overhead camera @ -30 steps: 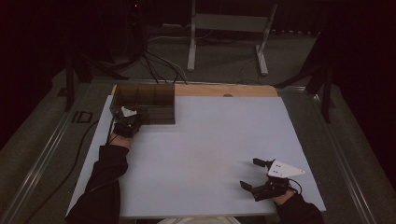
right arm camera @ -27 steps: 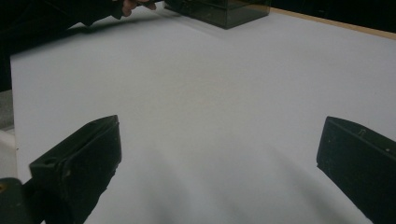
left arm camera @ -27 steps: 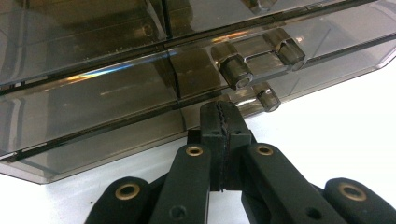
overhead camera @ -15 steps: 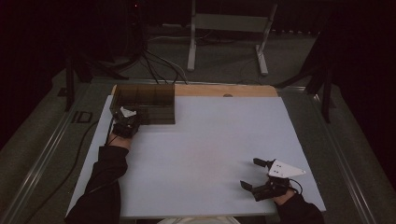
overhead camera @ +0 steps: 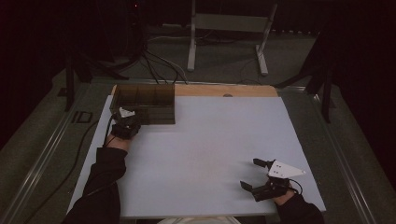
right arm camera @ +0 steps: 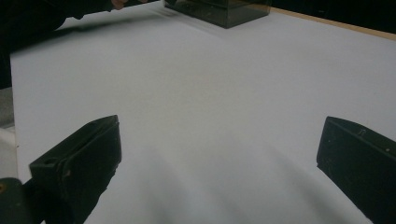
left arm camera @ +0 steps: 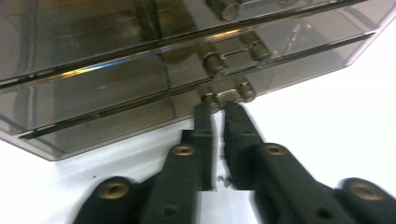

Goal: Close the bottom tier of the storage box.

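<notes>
A white tabletop point(overhead camera: 205, 154) with a bare wooden strip point(overhead camera: 224, 90) along its far edge sits in a dark room; beyond it stand a grey metal stand point(overhead camera: 227, 32) and loose cables point(overhead camera: 156, 65) on a grey-green floor. At the far left corner of the tabletop rests a smoky translucent drawer box point(overhead camera: 145, 103), with stacked drawers seen close in the left gripper view. The left gripper point(left arm camera: 216, 109) is at the box's front, its fingers nearly together at the small handle point(left arm camera: 227, 94) of the lowest drawer; whether they grip it I cannot tell. The right gripper point(overhead camera: 255, 175) lies near the right front of the tabletop, well apart from the box, fingers spread wide with nothing between them
</notes>
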The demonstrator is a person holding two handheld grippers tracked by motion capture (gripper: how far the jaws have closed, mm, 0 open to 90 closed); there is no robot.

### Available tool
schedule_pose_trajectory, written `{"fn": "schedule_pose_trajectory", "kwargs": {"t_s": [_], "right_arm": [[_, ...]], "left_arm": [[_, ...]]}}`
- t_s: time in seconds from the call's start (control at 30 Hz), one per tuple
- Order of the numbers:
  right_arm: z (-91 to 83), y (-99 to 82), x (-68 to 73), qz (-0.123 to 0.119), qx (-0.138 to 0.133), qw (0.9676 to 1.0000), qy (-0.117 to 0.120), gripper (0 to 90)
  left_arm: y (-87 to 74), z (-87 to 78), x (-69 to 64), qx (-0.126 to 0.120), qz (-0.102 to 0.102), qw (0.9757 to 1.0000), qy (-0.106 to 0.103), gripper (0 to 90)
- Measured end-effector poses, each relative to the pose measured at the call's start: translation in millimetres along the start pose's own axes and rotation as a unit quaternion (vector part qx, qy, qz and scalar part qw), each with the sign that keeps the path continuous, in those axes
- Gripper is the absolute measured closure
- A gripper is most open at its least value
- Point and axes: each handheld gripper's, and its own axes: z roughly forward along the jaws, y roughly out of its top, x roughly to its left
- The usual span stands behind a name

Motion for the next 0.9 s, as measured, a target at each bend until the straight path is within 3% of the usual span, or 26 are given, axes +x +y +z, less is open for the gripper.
{"fn": "schedule_pose_trajectory", "kwargs": {"t_s": [0.07,0.1,0.13,0.27,0.37,0.5,0.57,0.6,0.67,0.77,0.9], "right_arm": [[-0.2,0.2,-0.4,0.001,-0.001,1.0000,0.000,0.0],[0.1,0.0,-0.2,0.001,0.000,1.0000,-0.001,0.0],[0.3,-0.1,-0.1,0.000,0.000,1.0000,-0.001,0.0],[0.1,0.3,-0.3,0.001,-0.002,1.0000,0.000,0.0],[0.4,-0.2,-0.4,0.001,0.000,1.0000,-0.001,0.0],[0.7,-0.1,-0.1,0.000,0.000,1.0000,0.000,0.0],[1.1,-0.2,-0.2,0.000,0.001,1.0000,0.000,0.0],[1.1,-0.2,-0.5,0.000,0.000,1.0000,0.000,0.0],[1.1,-0.2,-0.6,0.000,0.000,1.0000,-0.001,0.0],[1.5,-0.5,-0.5,0.000,0.002,1.0000,0.001,0.0],[1.3,-0.6,-0.8,-0.001,0.001,1.0000,0.001,0.0]], "left_arm": [[0.8,0.1,-3.4,0.003,0.006,1.0000,-0.003,75.5],[1.3,0.2,-4.7,0.006,0.009,0.9999,-0.005,64.5],[1.6,0.1,-5.7,0.005,0.009,0.9999,-0.008,60.2],[3.5,0.2,-9.1,0.014,0.010,0.9998,-0.011,53.0],[4.6,0.8,-11.4,0.018,0.007,0.9997,-0.015,40.3],[7.1,2.8,-12.5,0.026,-0.011,0.9991,-0.031,19.0],[7.9,3.1,-13.5,0.029,-0.009,0.9985,-0.044,14.9],[7.9,3.1,-13.5,0.029,-0.009,0.9985,-0.044,8.8],[9.3,2.1,-15.0,0.030,-0.006,0.9975,-0.064,1.8],[9.7,1.0,-16.0,0.023,0.002,0.9958,-0.089,1.2],[10.3,-0.3,-16.8,0.013,0.010,0.9944,-0.105,0.8]]}}
